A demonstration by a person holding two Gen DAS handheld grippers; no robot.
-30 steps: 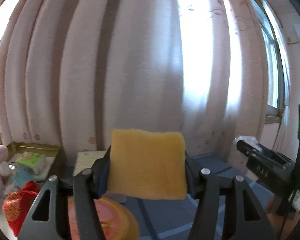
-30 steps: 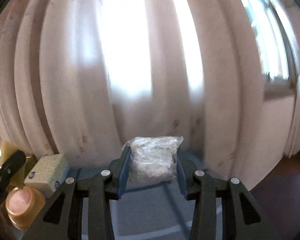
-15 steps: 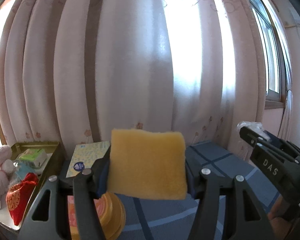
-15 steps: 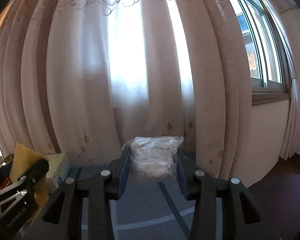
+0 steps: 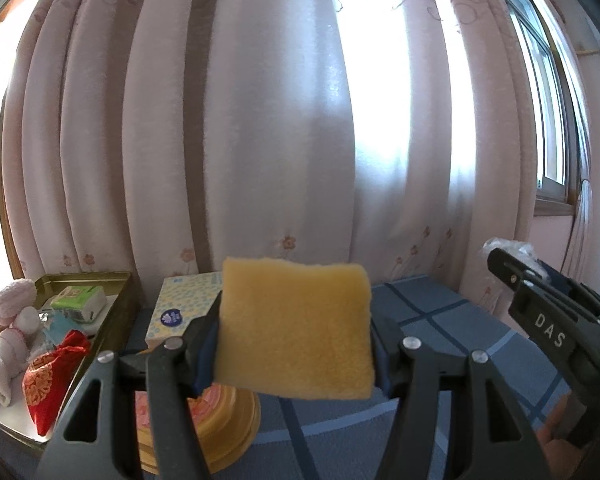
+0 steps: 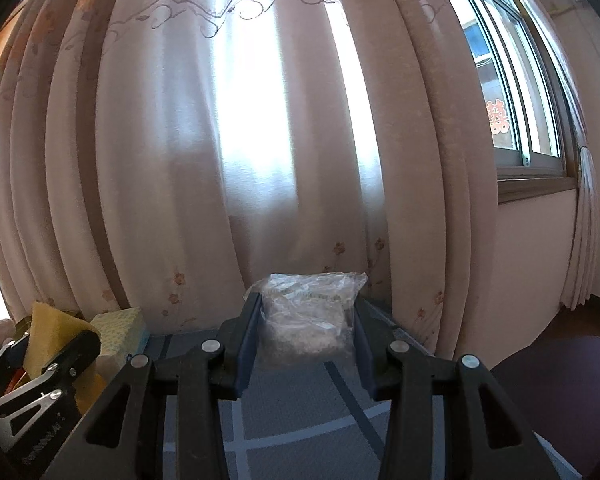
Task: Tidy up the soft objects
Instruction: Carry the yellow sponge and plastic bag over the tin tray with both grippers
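**Both claws loaded, held level above the cloth-covered table**

Far left of the left gripper [image 5: 296,344]: a gold metal tray [image 5: 122,280] on the table edge already holds a white plush toy [image 5: 8,336], a red embroidered pouch [image 5: 50,376] and a green tissue pack [image 5: 78,302]. It is probably the collecting place for soft items.

Ahead-left of the claw: a dotted tissue box [image 5: 180,304]; below its left finger, a round yellow tin [image 5: 220,424], rigid and glossy.

The left gripper is clamped on a yellow sponge [image 5: 296,328], a porous, fuzzy-faced square slab, pinched at both side edges and held upright, clear of the table.

To its right, the right gripper [image 6: 306,332] is closed on a clear plastic bag [image 6: 308,320], crinkled, with pale stuffing, bulging above the pads.

The blue checked tablecloth [image 6: 300,408] lies under both; pleated curtains [image 6: 260,140] hang behind.
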